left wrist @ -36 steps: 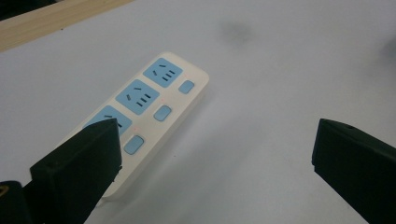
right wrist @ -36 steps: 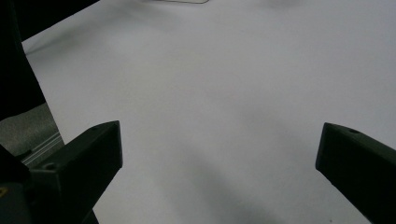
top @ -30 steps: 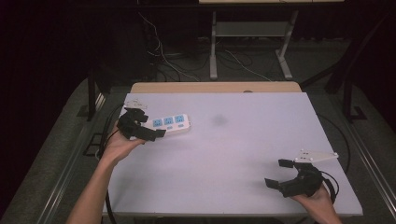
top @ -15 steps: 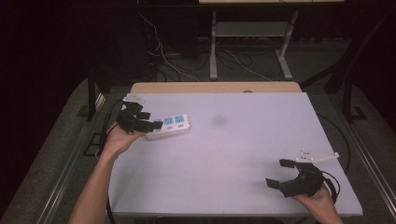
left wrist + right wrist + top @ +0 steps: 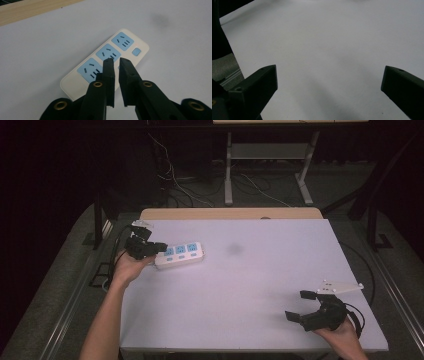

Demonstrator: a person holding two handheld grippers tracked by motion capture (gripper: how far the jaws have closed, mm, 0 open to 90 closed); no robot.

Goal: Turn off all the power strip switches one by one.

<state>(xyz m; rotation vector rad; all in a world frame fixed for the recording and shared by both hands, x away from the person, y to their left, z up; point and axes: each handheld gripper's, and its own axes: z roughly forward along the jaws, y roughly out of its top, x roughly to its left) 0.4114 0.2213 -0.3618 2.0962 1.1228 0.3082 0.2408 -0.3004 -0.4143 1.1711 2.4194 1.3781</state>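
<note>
A white power strip (image 5: 181,254) with three blue sockets lies flat at the table's back left. In the left gripper view the strip (image 5: 122,41) runs diagonally, a small blue switch at its far end. My left gripper (image 5: 161,247) hovers over the strip's left end, and its jaws (image 5: 117,60) stand shut with only a thin slit and nothing between them. My right gripper (image 5: 296,305) rests near the front right corner of the table, open wide. Between its jaws (image 5: 329,73) there is just bare white tabletop.
The white table (image 5: 250,285) has a faint dark smudge (image 5: 234,249) right of the strip and a wooden edge (image 5: 230,214) along the back. Cables and a metal frame lie on the floor behind. Dark floor drops off at both sides.
My left gripper has drawn slightly back and to the left along the strip's end. The strip and my right gripper have stayed in place.
</note>
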